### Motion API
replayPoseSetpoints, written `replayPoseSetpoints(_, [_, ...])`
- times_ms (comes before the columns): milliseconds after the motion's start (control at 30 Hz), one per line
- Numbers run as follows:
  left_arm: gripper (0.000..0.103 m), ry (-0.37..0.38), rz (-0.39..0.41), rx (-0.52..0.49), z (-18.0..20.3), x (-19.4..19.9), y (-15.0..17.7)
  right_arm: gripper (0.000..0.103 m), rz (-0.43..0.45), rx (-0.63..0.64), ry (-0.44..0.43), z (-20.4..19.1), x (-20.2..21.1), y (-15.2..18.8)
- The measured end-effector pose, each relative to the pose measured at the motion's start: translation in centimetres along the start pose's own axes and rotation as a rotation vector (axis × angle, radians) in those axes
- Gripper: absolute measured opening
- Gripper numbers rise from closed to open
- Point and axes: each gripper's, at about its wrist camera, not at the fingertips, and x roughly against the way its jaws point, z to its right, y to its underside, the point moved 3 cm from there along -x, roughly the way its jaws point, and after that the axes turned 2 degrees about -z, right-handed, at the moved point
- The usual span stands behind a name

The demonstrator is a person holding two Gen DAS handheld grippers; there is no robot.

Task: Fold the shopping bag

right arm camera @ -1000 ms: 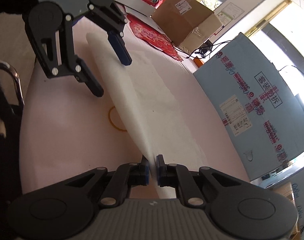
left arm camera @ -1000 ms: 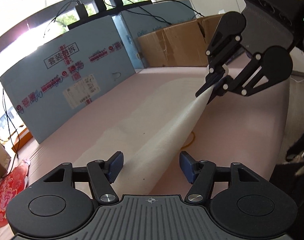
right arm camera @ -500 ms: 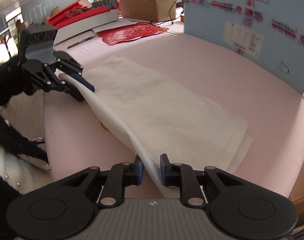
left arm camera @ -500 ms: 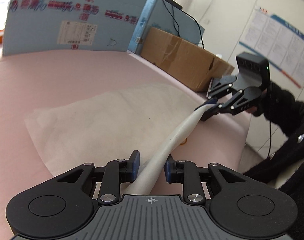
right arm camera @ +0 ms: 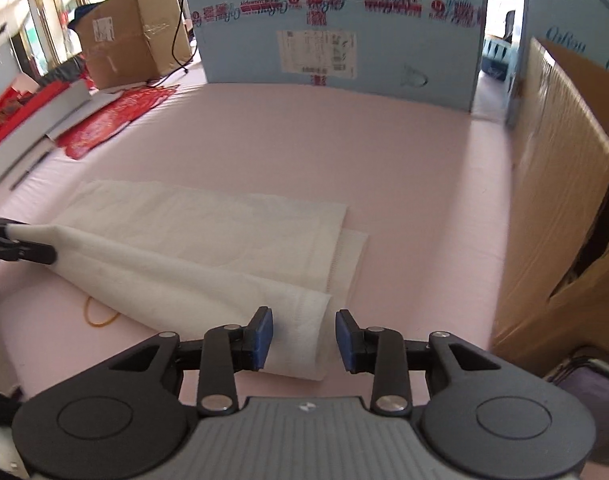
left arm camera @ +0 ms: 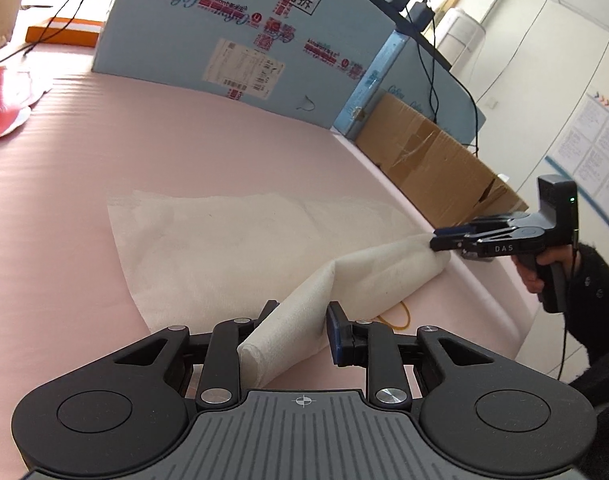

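- left gripper [left arm camera: 298, 322] clamped on one end of the shopping bag's [left arm camera: 232, 240] folded-over edge
- right gripper [right arm camera: 304, 338] jaws opening, the other end lies loose between them (pads not touching)
- bag lies on pink table [right arm camera: 344, 152], yellow rubber band [right arm camera: 100, 314] just beside the fold

Two close wrist views from opposite ends of one white bag [left arm camera: 240, 240].

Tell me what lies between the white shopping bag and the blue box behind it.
Only bare pink tabletop between shopping bag and blue box; the right wrist view shows it.
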Motion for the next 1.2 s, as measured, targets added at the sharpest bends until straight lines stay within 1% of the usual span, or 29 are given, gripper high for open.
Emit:
replayPoseSetpoints(33, [0.024,-0.019,-0.006,-0.018,0.3,0.0,-0.1,0.047,0.039,0.029,0.107,-0.6,0.5,0.0])
replayPoseSetpoints(67, [0.025,-0.038,-0.011,-0.033,0.6,-0.1,-0.3,0.049,0.093,0.058,0.199,-1.3,1.3,0.0])
replayPoseSetpoints(100, [0.025,-0.05,-0.015,-0.041,0.7,-0.2,-0.4,0.049,0.159,0.086,0.25,-2.3,2.2,0.0])
replayPoseSetpoints(133, [0.025,-0.06,-0.019,-0.046,0.8,-0.2,-0.5,0.049,0.216,0.11,0.254,-3.4,3.0,0.0])
replayPoseSetpoints(167, [0.025,-0.069,-0.021,-0.047,0.8,-0.2,-0.5,0.049,0.254,0.121,0.231,-4.3,3.6,0.1])
replayPoseSetpoints(200, [0.025,-0.076,-0.022,-0.05,0.9,-0.2,-0.5,0.049,0.284,0.119,0.185,-5.5,4.1,0.4])
replayPoseSetpoints(233, [0.025,-0.084,-0.023,-0.056,1.0,-0.3,-0.5,0.046,0.301,0.123,0.138,-6.8,4.2,0.9])
replayPoseSetpoints(300, [0.025,-0.098,-0.027,-0.063,1.1,-0.4,-0.7,0.045,0.308,0.153,0.073,-9.3,3.5,1.6])
replayPoseSetpoints(333, [0.025,-0.099,-0.029,-0.066,1.1,-0.4,-0.7,0.045,0.307,0.174,0.063,-10.3,3.0,1.8])
replayPoseSetpoints(367, [0.025,-0.096,-0.029,-0.062,1.1,-0.4,-0.7,0.04,0.302,0.199,0.074,-11.1,2.3,2.0])
replayPoseSetpoints(400, [0.025,-0.085,-0.027,-0.046,0.8,-0.3,-0.7,0.037,0.287,0.215,0.088,-11.7,1.4,2.1])
replayPoseSetpoints(467, [0.025,-0.039,-0.01,0.026,-0.3,0.2,-0.6,0.036,0.254,0.205,0.105,-12.2,-0.2,2.4])
replayPoseSetpoints(533, [0.026,0.001,0.025,0.139,-1.9,0.8,-0.2,0.036,0.255,0.196,0.114,-12.4,-0.5,2.7])
replayPoseSetpoints(567, [0.027,-0.002,0.049,0.182,-2.5,1.4,0.1,0.036,0.256,0.191,0.118,-12.4,-0.7,2.9])
replayPoseSetpoints(600, [0.027,-0.016,0.068,0.199,-2.8,1.8,0.4,0.036,0.256,0.183,0.12,-12.5,-0.8,3.0])
replayPoseSetpoints(633, [0.027,-0.045,0.087,0.207,-2.9,2.4,0.8,0.036,0.258,0.171,0.118,-12.4,-0.8,3.1])
replayPoseSetpoints(700, [0.027,-0.135,0.121,0.204,-2.9,3.6,1.5,0.036,0.263,0.151,0.11,-12.2,-0.7,3.3])
replayPoseSetpoints(733, [0.028,-0.214,0.131,0.186,-2.7,4.2,1.7,0.037,0.264,0.145,0.107,-12.1,-0.6,3.3])
replayPoseSetpoints(800, [0.043,-0.439,0.148,0.107,-1.8,5.4,1.7,0.037,0.266,0.135,0.102,-12.0,-0.6,3.3])
replayPoseSetpoints(867, [0.049,-0.643,0.18,-0.001,-0.1,6.3,1.3,0.038,0.268,0.131,0.1,-12.0,-0.6,3.3])
replayPoseSetpoints(900, [0.053,-0.703,0.203,-0.049,0.7,6.8,1.1,0.038,0.268,0.132,0.101,-12.0,-0.7,3.1])
replayPoseSetpoints(933, [0.056,-0.717,0.252,-0.109,2.2,7.2,0.9,0.038,0.27,0.132,0.102,-12.0,-0.7,3.1])
replayPoseSetpoints(967, [0.063,-0.701,0.31,-0.175,4.0,7.6,0.5,0.038,0.271,0.132,0.103,-12.0,-0.8,3.1])
replayPoseSetpoints(1000, [0.066,-0.671,0.346,-0.216,5.3,7.8,0.3,0.038,0.272,0.132,0.104,-12.0,-0.8,3.1])
replayPoseSetpoints(1033, [0.066,-0.62,0.362,-0.242,6.6,7.3,0.1,0.038,0.274,0.132,0.105,-12.1,-0.8,3.1])
replayPoseSetpoints(1067, [0.065,-0.552,0.368,-0.265,7.9,6.5,0.0,0.038,0.274,0.132,0.106,-12.1,-0.8,3.1])
replayPoseSetpoints(1133, [0.064,-0.444,0.329,-0.275,9.4,4.3,-0.1,0.038,0.275,0.127,0.103,-12.0,-0.8,3.1])
replayPoseSetpoints(1167, [0.051,-0.403,0.299,-0.263,9.6,3.1,-0.1,0.038,0.275,0.122,0.101,-12.0,-0.8,3.1])
replayPoseSetpoints(1200, [0.041,-0.37,0.267,-0.242,9.6,1.9,0.0,0.038,0.276,0.118,0.098,-11.9,-0.8,3.1])
